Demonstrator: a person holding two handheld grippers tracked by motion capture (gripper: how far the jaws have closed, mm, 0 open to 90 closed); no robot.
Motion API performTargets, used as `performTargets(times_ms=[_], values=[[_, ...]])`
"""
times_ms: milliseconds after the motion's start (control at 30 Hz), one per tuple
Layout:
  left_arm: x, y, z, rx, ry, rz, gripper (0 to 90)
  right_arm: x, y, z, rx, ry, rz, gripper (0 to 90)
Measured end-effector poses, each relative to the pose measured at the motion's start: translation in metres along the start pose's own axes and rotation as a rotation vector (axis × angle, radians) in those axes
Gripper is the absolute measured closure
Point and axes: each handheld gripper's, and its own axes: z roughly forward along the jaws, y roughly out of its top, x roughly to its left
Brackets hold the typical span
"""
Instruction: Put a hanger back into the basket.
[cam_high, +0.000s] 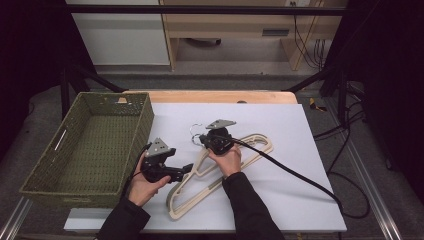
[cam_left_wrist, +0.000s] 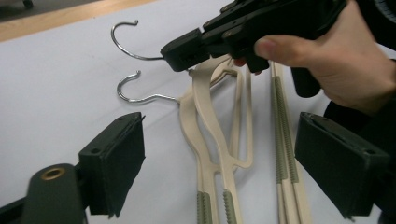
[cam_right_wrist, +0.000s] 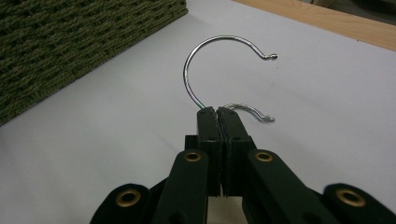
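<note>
— Looking at the worktop (cam_high: 280, 125), how far would you say the job has got?

— Early, I'd judge. Two cream hangers (cam_high: 220, 170) lie stacked on the white sheet, just to the right of the green woven basket (cam_high: 90, 150), and the basket is bare inside. If the hangers are meant to go in there, none has made it yet.

— What is the right hand-held gripper (cam_right_wrist: 218, 122) doing?

— Its jaws are clenched on the neck of the upper hanger's hook (cam_right_wrist: 219, 65), right where the wire meets the plastic. The lower hanger's hook (cam_right_wrist: 250, 112) pokes out just beyond the fingertips, free of them.

— And the left hand-held gripper (cam_left_wrist: 219, 154)?

— Released. Its jaws stand wide apart with the hangers' arms (cam_left_wrist: 210, 130) lying between them, and the pads (cam_left_wrist: 126, 158) press on nothing. In the high view it sits low at the hangers' left side, near the basket wall.

— So what's left?

— Nearly everything, as I read it: a second grip on a hanger's body, separating the pair, lifting, and carrying each across into the basket. Only the hold on the top hook is secured.
</note>
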Motion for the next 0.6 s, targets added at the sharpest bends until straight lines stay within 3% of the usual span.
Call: performTargets(times_ms=[200,333,500,533,600], values=[[0.006,-0.001,0.022,0.051,-0.015,-0.009,24.6,0.001,0.001,-0.004,-0.007,0.003,-0.01,89.4],[0.012,-0.002,0.042,0.079,-0.063,-0.039,31.4,0.002,0.001,-0.005,-0.013,0.007,-0.013,89.3],[0.012,-0.002,0.058,0.1,-0.095,-0.044,37.2,0.002,0.002,-0.006,-0.018,0.011,-0.016,89.3],[0.013,-0.002,0.065,0.105,-0.125,-0.07,38.7,0.002,0.002,-0.006,-0.02,0.012,-0.018,89.3],[0.013,-0.002,0.071,0.114,-0.137,-0.076,43.1,0.003,0.002,-0.007,-0.02,0.012,-0.017,89.3]])
